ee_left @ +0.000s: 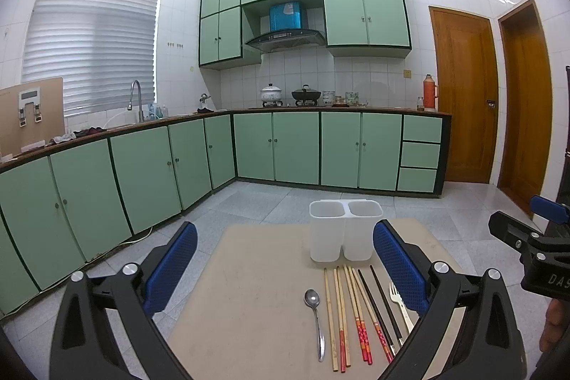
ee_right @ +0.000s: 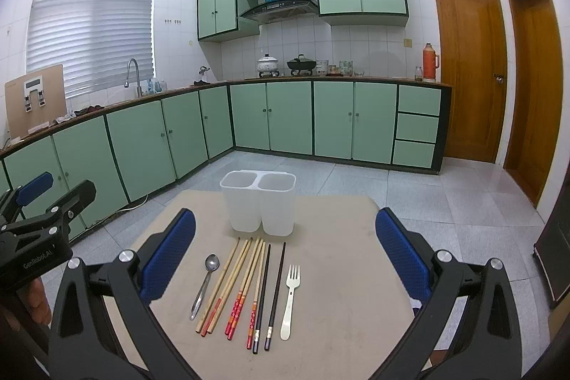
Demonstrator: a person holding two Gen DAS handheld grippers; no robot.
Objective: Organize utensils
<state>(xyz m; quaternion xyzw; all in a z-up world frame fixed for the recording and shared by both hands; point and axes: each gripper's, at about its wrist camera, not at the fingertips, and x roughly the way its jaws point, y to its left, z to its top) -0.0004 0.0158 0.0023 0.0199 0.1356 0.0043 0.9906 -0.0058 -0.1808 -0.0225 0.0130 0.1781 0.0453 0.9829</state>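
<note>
A white two-compartment holder [ee_right: 259,203] stands empty at the far side of a beige table [ee_right: 342,273]; it also shows in the left wrist view [ee_left: 345,230]. In front of it lie a metal spoon [ee_right: 206,284], several wooden chopsticks [ee_right: 233,284], two black chopsticks [ee_right: 270,294] and a cream fork [ee_right: 290,298]. The spoon [ee_left: 316,319], chopsticks [ee_left: 351,308] and fork [ee_left: 400,305] also show in the left wrist view. My right gripper [ee_right: 285,259] is open and empty above the utensils. My left gripper [ee_left: 285,264] is open and empty, left of them.
Green kitchen cabinets [ee_right: 285,116] line the far walls beyond a tiled floor [ee_right: 427,194]. Two wooden doors [ee_right: 470,66] stand at the right. A dark object [ee_right: 552,259] stands on the floor right of the table.
</note>
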